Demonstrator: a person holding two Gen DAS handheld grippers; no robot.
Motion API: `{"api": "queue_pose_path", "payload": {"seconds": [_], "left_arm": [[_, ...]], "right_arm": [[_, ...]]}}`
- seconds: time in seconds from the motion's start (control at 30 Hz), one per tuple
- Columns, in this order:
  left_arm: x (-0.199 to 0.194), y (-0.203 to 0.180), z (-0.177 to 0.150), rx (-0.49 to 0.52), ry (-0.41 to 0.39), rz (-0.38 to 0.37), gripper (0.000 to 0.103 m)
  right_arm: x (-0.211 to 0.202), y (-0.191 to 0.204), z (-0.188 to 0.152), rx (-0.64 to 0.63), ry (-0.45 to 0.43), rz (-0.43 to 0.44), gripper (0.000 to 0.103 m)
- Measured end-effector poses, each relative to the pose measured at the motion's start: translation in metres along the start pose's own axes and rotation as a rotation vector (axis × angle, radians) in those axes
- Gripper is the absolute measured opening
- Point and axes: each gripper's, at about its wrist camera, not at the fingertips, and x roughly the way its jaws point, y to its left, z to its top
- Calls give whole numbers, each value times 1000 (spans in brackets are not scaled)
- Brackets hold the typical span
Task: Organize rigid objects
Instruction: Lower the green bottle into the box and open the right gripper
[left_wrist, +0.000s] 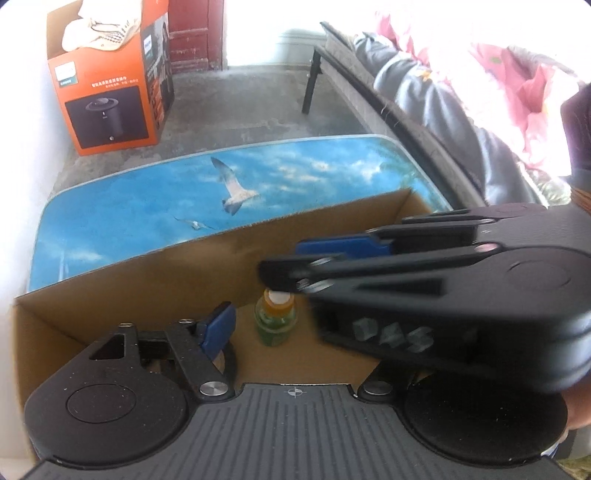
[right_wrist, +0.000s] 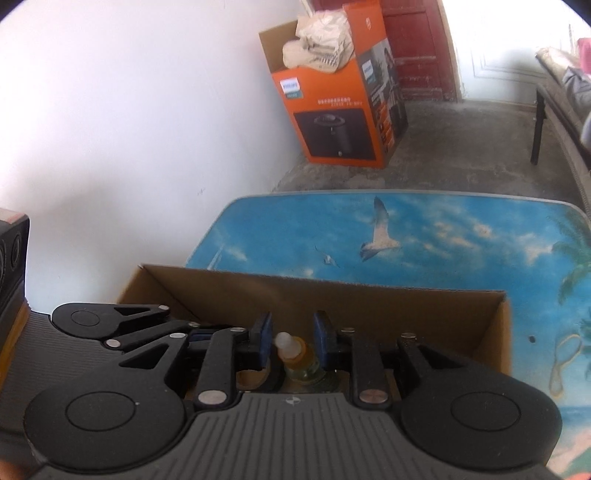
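Observation:
A small bottle (left_wrist: 275, 323) with green liquid, an orange collar and a white cap stands on the floor of an open cardboard box (left_wrist: 147, 273). My left gripper (left_wrist: 284, 328) is open around it. Its left blue pad (left_wrist: 218, 328) stands clear of the bottle, and its right finger is hidden behind the other gripper. My right gripper (left_wrist: 291, 266) reaches in from the right over the cap. In the right wrist view the right gripper (right_wrist: 292, 338) is shut on the bottle (right_wrist: 297, 356) at its neck, and the bottle leans slightly. The left gripper's body shows at the left of that view.
The box (right_wrist: 369, 299) sits on a table printed with sky and gulls (right_wrist: 443, 236), next to a white wall. An orange carton (right_wrist: 343, 110) with cloth on top stands on the floor beyond. A bench frame (left_wrist: 369, 92) runs along the right. A brown roll (right_wrist: 251, 378) lies half hidden in the box.

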Motion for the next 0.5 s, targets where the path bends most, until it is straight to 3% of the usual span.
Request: {"api": "queue_pose_path", "payload": {"seconds": [0.13, 0.27, 0.5], "left_arm": [[-40, 0, -8, -1, -52, -17, 82], [-90, 1, -28, 2, -119, -47, 89], [-172, -1, -99, 8, -277, -80, 99]], "right_arm": [[-50, 3, -4, 27, -84, 41, 27], [-95, 2, -19, 30, -141, 17, 27], [-92, 9, -78, 15, 17, -73, 27]]}}
